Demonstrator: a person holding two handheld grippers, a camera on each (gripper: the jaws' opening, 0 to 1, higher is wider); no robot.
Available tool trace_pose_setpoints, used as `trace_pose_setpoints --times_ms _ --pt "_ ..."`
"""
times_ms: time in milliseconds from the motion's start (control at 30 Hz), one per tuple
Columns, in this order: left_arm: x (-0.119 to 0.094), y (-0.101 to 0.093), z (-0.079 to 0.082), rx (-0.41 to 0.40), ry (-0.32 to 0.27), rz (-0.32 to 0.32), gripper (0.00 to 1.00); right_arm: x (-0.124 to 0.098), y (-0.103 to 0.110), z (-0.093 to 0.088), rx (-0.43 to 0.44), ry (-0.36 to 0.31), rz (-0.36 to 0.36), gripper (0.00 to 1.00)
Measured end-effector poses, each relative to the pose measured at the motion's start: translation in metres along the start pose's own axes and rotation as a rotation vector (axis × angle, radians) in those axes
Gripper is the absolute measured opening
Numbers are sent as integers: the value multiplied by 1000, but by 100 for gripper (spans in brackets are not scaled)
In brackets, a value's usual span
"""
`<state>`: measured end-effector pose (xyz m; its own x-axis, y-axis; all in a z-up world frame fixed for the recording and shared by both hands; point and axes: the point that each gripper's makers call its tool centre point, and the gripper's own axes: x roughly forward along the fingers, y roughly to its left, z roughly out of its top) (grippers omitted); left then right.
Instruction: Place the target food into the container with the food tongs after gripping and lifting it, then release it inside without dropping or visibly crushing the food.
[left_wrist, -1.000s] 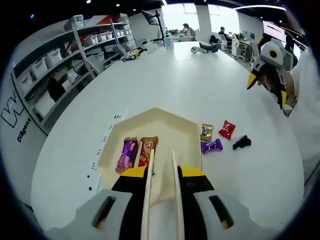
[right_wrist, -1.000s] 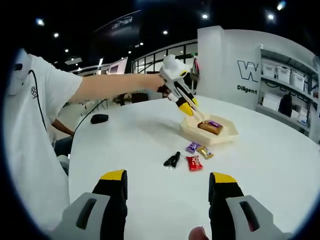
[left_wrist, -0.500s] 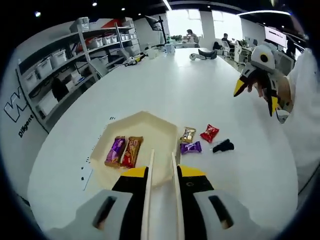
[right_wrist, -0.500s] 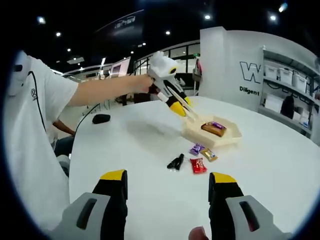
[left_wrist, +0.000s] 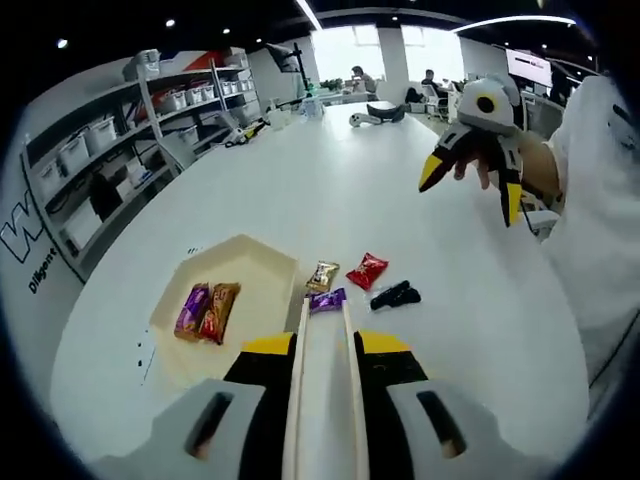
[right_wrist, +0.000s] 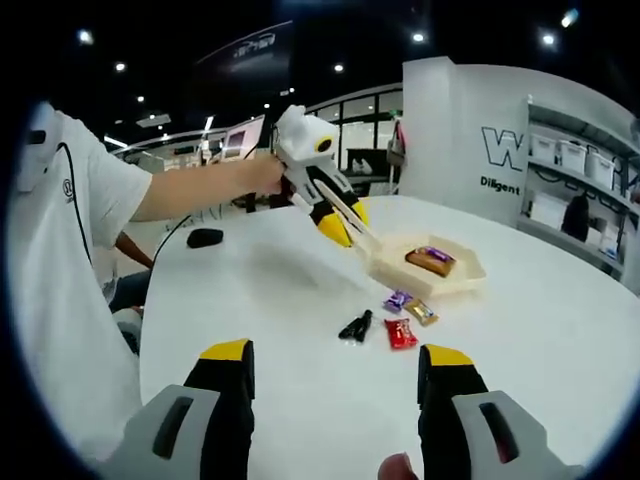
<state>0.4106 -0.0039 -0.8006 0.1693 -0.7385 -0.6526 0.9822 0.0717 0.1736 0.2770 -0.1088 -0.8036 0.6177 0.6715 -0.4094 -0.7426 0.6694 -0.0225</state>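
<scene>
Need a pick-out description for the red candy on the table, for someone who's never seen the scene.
Start at the shallow cream hexagonal tray on the round white table. Beside it lies a short row of loose items: a gold-wrapped candy, a purple-wrapped candy, the red-wrapped candy, then a small black clip-like object. It is the only red wrapper, lying between the gold candy and the black object.

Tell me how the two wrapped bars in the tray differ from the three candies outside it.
The two bars are long and lie side by side inside the beige tray, one purple, one brown. The three candies are smaller, sit on the bare white table beside the tray, and are gold, red and purple. All are wrapped and lie flat.
</scene>
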Motion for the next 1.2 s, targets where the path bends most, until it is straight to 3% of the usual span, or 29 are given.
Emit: trace_pose_setpoints --times_ms 467,1200 --pt "16 -29 14 90 2 -67 20 -5 -2 -8 13 -9 -5 63" --pt "39 -38 34 211 33 -140 20 -13 -2 -7 6 -20 -13 64"
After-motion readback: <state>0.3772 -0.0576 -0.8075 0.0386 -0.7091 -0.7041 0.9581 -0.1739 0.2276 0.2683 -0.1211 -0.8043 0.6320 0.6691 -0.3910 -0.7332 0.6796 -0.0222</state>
